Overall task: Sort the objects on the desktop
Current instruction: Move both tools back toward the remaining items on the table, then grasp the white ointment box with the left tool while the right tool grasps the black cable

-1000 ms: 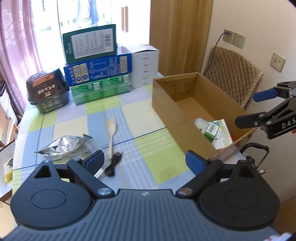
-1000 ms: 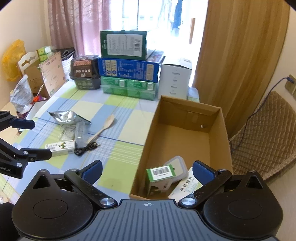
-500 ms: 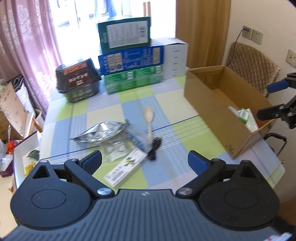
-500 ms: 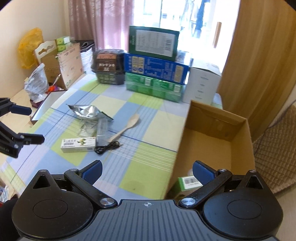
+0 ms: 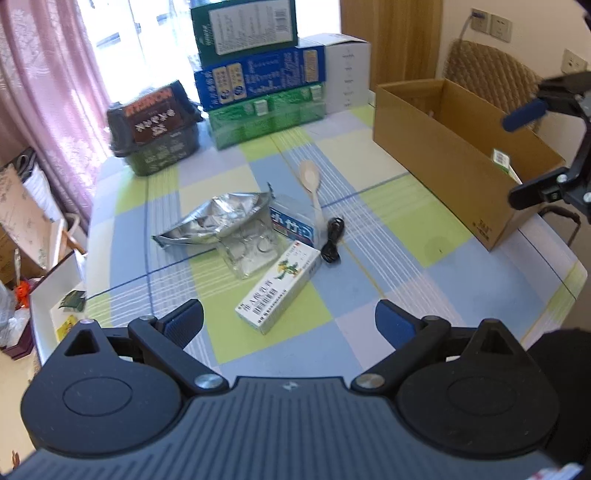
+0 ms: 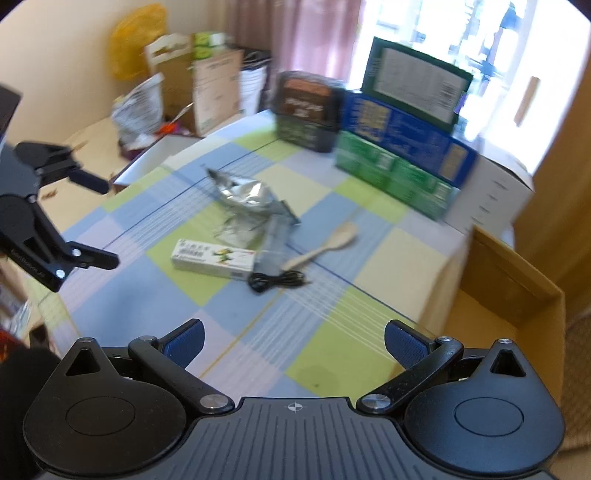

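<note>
Covering the table, a checked cloth point(image 5: 376, 295) lies beneath both empty, spread hand-held grippers; pink curtain point(image 5: 55, 92) behind.

The checked table point(image 5: 373, 288) bears a medicine box point(image 5: 277, 287), spoon point(image 5: 311, 181), cable point(image 5: 332, 240), and perhaps a foil pouch point(image 5: 218, 218).

Strong daylight pouring through window point(image 5: 147, 33) behind stacked boxes point(image 5: 258, 62), panes blown out white in both views. Table point(image 5: 369, 288) evenly lit, shadows soft and short. Left wrist view mostly sharp; slight smear on dark noodle bowl point(image 5: 155, 129). Right wrist view heavily motion-blurred: box lettering unreadable, wooden spoon point(image 6: 325, 245) smeared, cardboard box point(image 6: 517, 295) edges soft. Fisheye bending at rims, black corners.
</note>
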`<state>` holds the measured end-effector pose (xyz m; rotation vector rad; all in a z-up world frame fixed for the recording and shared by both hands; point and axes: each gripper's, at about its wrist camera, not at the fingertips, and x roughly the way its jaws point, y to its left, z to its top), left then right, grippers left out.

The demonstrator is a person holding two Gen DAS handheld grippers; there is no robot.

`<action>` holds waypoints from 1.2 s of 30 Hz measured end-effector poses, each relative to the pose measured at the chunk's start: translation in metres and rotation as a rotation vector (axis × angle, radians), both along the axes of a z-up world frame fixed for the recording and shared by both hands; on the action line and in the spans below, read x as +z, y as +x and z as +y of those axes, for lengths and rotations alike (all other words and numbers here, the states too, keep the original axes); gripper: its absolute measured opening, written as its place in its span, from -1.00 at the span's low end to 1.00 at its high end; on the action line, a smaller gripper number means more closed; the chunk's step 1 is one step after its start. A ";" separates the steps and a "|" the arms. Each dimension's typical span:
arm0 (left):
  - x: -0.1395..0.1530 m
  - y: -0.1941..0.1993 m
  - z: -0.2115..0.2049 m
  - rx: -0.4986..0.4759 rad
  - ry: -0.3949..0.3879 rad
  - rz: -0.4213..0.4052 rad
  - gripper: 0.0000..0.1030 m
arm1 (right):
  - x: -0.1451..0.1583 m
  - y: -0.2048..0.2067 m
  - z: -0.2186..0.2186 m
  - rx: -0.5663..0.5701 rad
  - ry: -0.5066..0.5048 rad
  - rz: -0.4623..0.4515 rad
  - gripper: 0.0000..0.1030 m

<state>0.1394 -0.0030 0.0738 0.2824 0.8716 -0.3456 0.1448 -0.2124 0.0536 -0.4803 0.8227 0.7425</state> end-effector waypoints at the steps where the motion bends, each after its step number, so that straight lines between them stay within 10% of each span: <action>1: -0.004 0.001 0.000 -0.015 0.002 0.004 0.89 | -0.004 -0.001 0.005 0.021 -0.012 -0.002 0.96; 15: -0.059 0.041 0.013 -0.170 0.056 0.079 0.87 | -0.073 0.036 0.056 0.250 -0.157 0.036 0.93; 36: -0.121 0.113 0.005 -0.360 0.066 0.176 0.49 | -0.158 0.122 0.109 0.562 -0.334 0.080 0.33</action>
